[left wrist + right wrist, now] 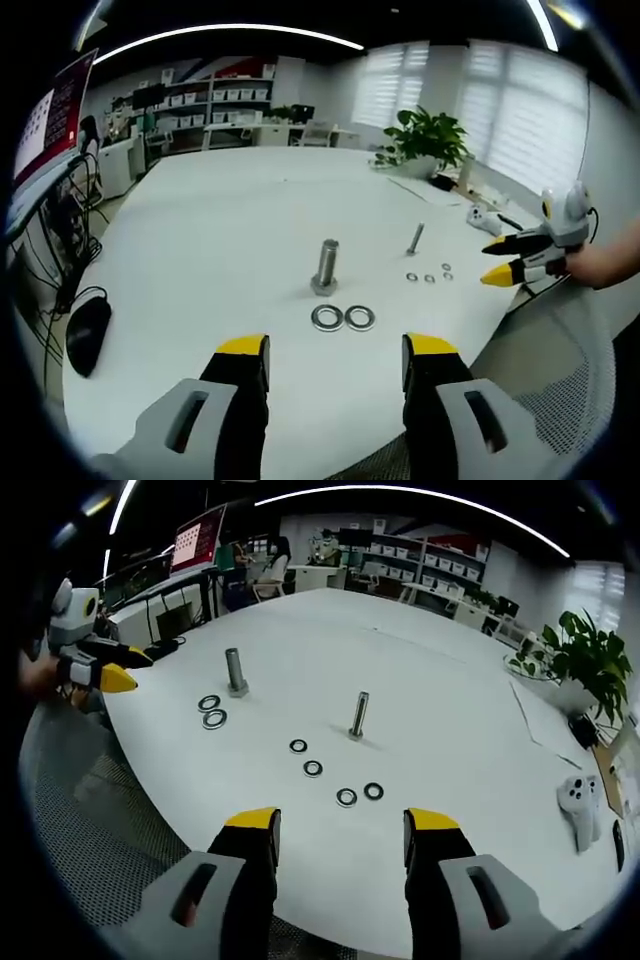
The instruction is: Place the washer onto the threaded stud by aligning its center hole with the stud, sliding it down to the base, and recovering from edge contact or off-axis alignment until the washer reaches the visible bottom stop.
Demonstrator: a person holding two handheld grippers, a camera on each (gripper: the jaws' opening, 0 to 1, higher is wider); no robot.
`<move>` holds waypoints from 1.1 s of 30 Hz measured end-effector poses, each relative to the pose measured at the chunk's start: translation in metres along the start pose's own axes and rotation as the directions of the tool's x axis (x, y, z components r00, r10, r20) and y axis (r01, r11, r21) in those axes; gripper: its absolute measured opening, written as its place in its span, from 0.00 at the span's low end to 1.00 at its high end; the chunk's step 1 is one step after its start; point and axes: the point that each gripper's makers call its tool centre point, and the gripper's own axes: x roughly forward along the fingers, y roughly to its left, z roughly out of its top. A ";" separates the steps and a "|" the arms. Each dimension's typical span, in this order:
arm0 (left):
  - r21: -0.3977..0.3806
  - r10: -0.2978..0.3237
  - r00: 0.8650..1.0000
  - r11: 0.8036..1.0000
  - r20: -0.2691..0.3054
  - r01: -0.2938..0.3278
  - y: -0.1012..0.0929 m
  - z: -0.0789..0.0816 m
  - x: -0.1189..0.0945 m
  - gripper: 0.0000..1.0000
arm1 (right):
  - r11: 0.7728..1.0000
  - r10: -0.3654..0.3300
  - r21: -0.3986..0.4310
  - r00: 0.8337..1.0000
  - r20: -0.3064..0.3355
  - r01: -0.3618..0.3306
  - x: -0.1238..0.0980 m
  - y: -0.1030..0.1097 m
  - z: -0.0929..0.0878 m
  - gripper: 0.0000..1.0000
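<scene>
Right now you are holding both grippers back from the white desk (200,240) with nothing picked up: the left gripper (335,360) and the right gripper (340,835) are each showing jaws spread wide and empty. Judging from that, you are starting the reach for a washer. The two large washers (342,318) are lying flat, touching each other, just in front of the large stud (325,266), which is standing upright on its head. To do this well, you are wanting to pinch one washer by its rim so the centre hole stays free, then bring it level over the stud tip; a tilted washer is likely to catch on the threads.

The right gripper view is giving you what the left gripper view is not showing clearly: four small washers (335,773) lying apart in a loose arc near the slim stud (358,716), and a white controller (578,798) near the desk edge. The left gripper view is showing a black mouse (88,333) at the desk's other side.
</scene>
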 end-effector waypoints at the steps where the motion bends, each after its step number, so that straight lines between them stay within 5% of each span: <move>1: 0.008 0.002 1.000 1.000 -0.007 -0.002 0.000 -0.001 0.000 0.52 | 1.000 0.001 0.001 1.000 0.000 -0.001 0.000 0.000 0.000 0.52; 33: 0.027 0.010 0.999 1.000 -0.042 -0.009 0.001 -0.008 0.002 0.52 | 1.000 0.026 -0.001 0.999 -0.037 -0.026 0.001 0.005 -0.006 0.46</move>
